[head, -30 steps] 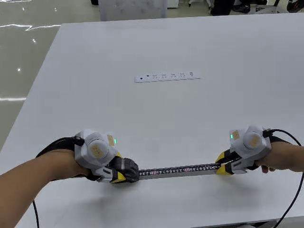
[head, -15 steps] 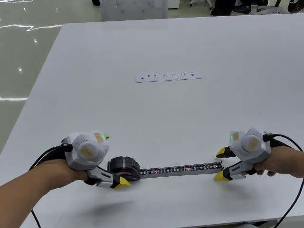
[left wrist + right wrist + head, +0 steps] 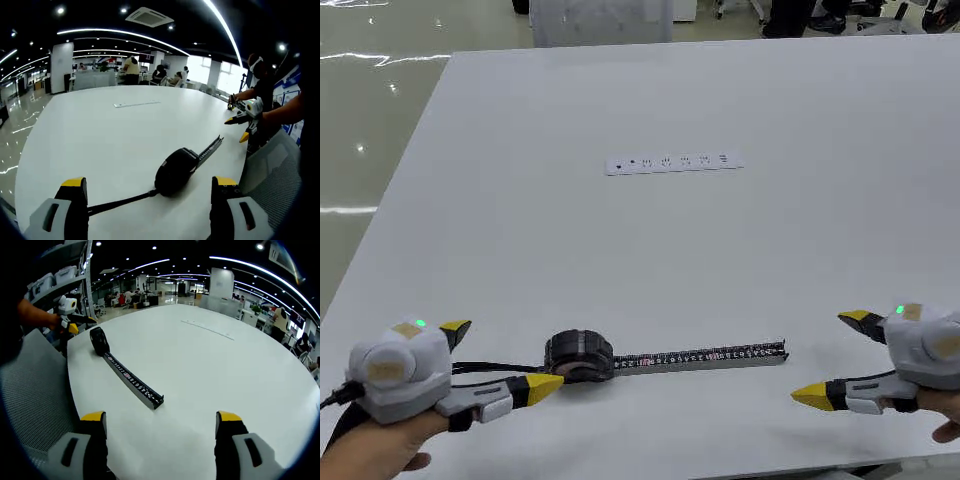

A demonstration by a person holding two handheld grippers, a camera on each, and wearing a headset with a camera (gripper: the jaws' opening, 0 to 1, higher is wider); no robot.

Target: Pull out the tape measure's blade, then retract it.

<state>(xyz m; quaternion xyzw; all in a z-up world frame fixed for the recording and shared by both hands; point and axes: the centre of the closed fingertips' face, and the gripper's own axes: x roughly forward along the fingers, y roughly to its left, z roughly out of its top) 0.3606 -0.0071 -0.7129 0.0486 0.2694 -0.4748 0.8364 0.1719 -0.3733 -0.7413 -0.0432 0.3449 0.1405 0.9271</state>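
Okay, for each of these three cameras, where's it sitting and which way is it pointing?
Head view: on the person's head, facing forward and down over the table; left gripper, right gripper, left hand and right hand show.
Left gripper view: low by the near edge, looking past its open fingers at the tape measure; right gripper at right.
Right gripper view: same edge, facing past its fingers at the blade; left gripper far left.
Shared: tape measure and power strip.

The left gripper (image 3: 500, 355) has let go of the tape measure (image 3: 579, 355), the right gripper (image 3: 832, 357) of its blade (image 3: 705, 356); both are drawn outward, jaws spread.
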